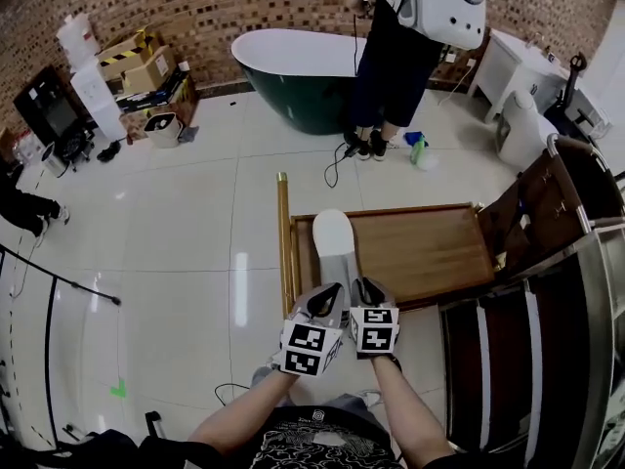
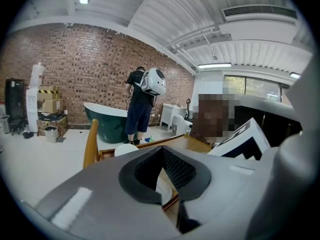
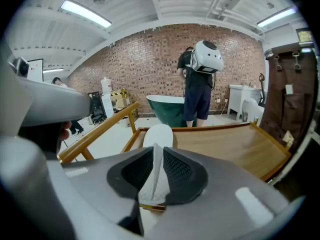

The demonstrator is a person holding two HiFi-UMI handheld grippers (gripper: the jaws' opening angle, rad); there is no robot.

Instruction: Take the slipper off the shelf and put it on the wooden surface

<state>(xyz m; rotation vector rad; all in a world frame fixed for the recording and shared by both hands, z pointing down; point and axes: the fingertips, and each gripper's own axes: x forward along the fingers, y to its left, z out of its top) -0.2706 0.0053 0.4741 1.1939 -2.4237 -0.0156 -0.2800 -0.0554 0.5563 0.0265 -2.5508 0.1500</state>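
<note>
A staged test hall or showroom is indicated, not a lived-in home. A freestanding bathtub [image 1: 303,101] and a white vanity unit [image 1: 503,62] are set out loose on a white tiled floor [image 1: 186,223] before a brick wall [image 1: 244,8]. Cardboard boxes [image 1: 146,66] are stacked at the wall, and a cable [image 1: 337,169] is trailed over the tiles. Overhead, a corrugated ceiling [image 2: 150,9] with strip lights [image 3: 85,13] and an air vent [image 2: 260,12] is seen.
</note>
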